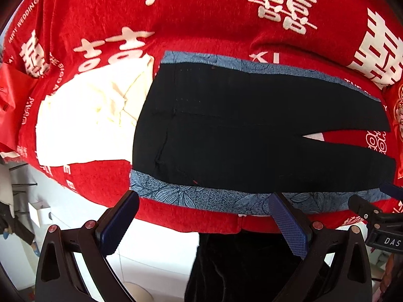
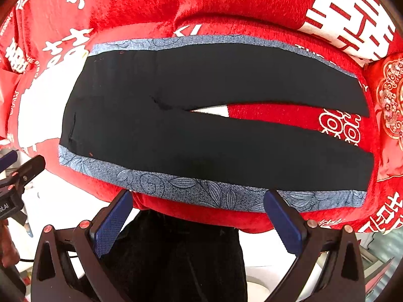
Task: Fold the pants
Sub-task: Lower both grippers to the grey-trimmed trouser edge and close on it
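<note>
Black pants [image 1: 239, 130] [image 2: 201, 115] lie flat on a blue patterned mat [image 1: 191, 196] [image 2: 191, 188], waist to the left and both legs spread to the right with a gap between them. My left gripper [image 1: 204, 206] hangs open just short of the mat's near edge, below the waist end. My right gripper [image 2: 199, 203] is open too, at the near edge below the lower leg. Nothing is between either pair of fingers. Each gripper shows at the edge of the other's view: the right one [image 1: 372, 209] and the left one [image 2: 20, 173].
A red blanket with white lettering [image 1: 201, 25] [image 2: 141, 12] covers the bed. A cream garment [image 1: 93, 110] lies left of the waist. A red embroidered cushion [image 2: 390, 100] sits at the far right. The person's dark clothing [image 2: 176, 251] stands at the bed's near edge.
</note>
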A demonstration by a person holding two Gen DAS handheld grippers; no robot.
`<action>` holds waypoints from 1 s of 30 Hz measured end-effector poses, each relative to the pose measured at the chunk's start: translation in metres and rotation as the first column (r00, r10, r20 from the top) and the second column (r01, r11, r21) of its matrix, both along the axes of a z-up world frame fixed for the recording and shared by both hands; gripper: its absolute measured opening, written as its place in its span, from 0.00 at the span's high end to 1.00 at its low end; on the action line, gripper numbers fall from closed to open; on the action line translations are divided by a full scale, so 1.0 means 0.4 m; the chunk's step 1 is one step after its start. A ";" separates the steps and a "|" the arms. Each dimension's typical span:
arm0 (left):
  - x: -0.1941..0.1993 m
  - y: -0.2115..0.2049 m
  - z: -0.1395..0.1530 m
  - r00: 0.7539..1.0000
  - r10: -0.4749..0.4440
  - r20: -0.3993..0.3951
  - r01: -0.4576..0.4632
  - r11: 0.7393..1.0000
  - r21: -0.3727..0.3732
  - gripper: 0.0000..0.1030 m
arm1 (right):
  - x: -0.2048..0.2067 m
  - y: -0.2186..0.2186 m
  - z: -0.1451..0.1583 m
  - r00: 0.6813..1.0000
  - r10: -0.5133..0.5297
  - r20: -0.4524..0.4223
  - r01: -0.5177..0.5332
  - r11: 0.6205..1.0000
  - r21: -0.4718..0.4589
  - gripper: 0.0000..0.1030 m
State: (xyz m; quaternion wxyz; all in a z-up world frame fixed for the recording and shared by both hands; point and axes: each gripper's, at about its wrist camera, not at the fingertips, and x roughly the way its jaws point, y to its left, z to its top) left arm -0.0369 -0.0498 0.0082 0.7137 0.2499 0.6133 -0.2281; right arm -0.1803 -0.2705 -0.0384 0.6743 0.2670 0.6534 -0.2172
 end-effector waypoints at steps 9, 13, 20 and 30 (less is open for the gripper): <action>0.046 0.052 -0.128 0.997 0.025 -0.068 -0.028 0.999 -0.042 0.00 | 0.021 0.042 -0.085 0.999 -0.038 0.006 0.038 0.999 0.008 0.00; 0.068 0.100 -0.179 0.995 0.060 -0.085 -0.066 0.995 -0.075 0.00 | 0.008 0.060 -0.118 0.991 -0.089 0.097 0.081 0.993 0.084 0.00; 0.103 0.228 -0.274 0.974 0.162 -0.161 -0.192 0.961 -0.198 0.00 | -0.037 0.125 -0.221 0.922 -0.249 0.297 0.103 0.897 0.431 0.00; 0.095 0.335 -0.380 0.921 0.253 -0.297 -0.341 0.893 -0.293 0.00 | -0.043 0.225 -0.416 0.870 -0.397 0.294 0.088 0.710 0.699 0.26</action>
